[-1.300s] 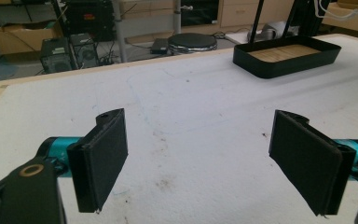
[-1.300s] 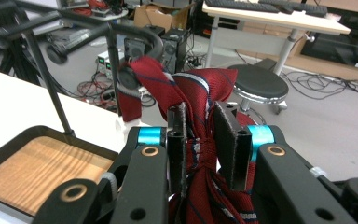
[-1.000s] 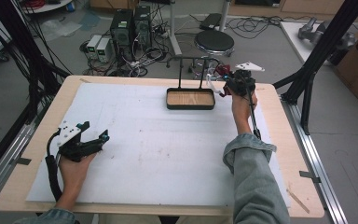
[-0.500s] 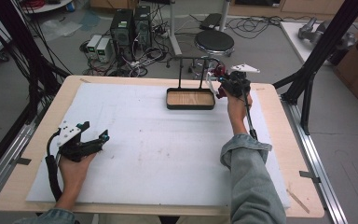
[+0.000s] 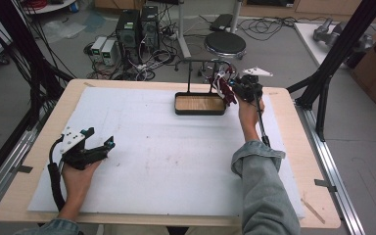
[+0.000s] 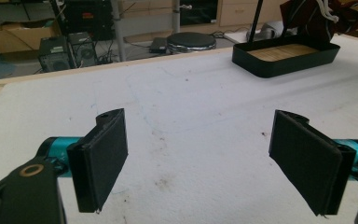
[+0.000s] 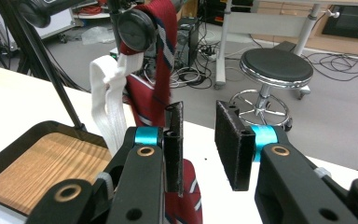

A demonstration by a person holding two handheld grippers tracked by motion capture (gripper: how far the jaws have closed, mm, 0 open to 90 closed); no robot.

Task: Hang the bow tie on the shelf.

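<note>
At a work table covered with a white mat (image 5: 166, 161), we see a person holding a two-jaw gripper in each hand. The right gripper (image 5: 235, 89) is stretched out to the far edge of the table, at a black rack (image 5: 188, 73) that stands over the back of a black tray (image 5: 199, 112) with a wooden floor.

A red striped tie (image 5: 223, 88) hangs from the rack's top rail beside a white strap (image 7: 109, 102), at the tray's right end. In the right gripper view the tie (image 7: 164, 56) drops from the rail just behind the right gripper (image 7: 199, 109), passes the outer side of one jaw and shows again below it, near the tabletop. The jaws stand a narrow gap apart and we see nothing between the pads: the fingers are released and grasp neither tie nor strap.

The left gripper (image 5: 100, 137) rests low on the mat at the near left, well apart from the tray and rack, with the left hand (image 5: 78, 171) behind it. In the left gripper view its jaws are spread wide over bare mat, released and empty (image 6: 198, 116); the tray (image 6: 284, 63) and the tie (image 6: 307, 18) lie far off at the upper right.

Beyond the table, a round black stool (image 5: 224, 45) stands on the floor among cables.
</note>
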